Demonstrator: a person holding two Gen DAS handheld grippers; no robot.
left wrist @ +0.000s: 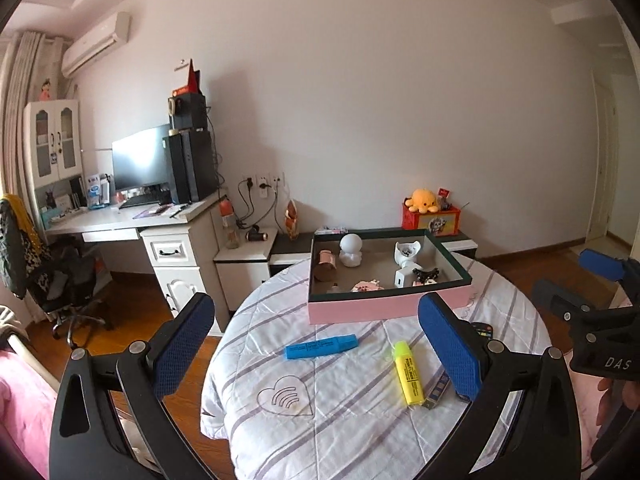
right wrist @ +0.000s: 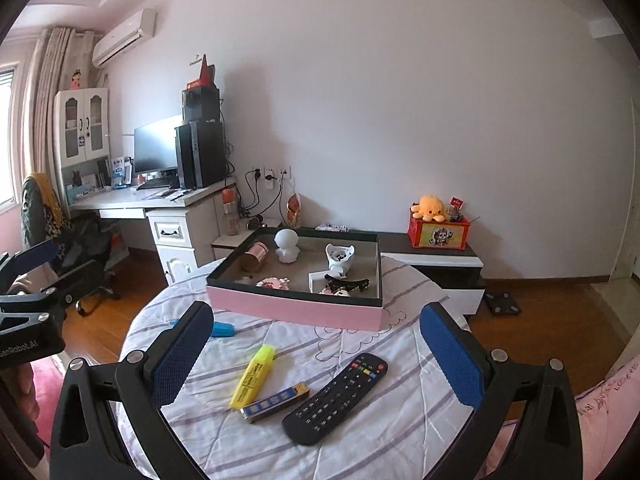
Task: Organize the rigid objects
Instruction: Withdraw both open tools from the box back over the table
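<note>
A pink box (left wrist: pixel 384 307) (right wrist: pixel 296 307) with small figurines inside stands at the far side of a round table covered by a striped cloth (left wrist: pixel 352 420) (right wrist: pixel 384 432). In front of it lie a blue highlighter (left wrist: pixel 320 346) (right wrist: pixel 222 329), a yellow highlighter (left wrist: pixel 408 373) (right wrist: pixel 253 376), a small blue harmonica (left wrist: pixel 436 392) (right wrist: pixel 274 397) and a black remote (right wrist: pixel 336 397). My left gripper (left wrist: pixel 316 354) is open above the highlighters. My right gripper (right wrist: pixel 318 356) is open above the remote and the yellow highlighter. Both are empty.
A desk with a monitor (left wrist: pixel 140 158) and an office chair (left wrist: pixel 60 276) stand at the left. A low cabinet (right wrist: pixel 432 264) behind the table carries a red box with a yellow plush (right wrist: pixel 430 208). Wooden floor (right wrist: pixel 560 320) surrounds the table.
</note>
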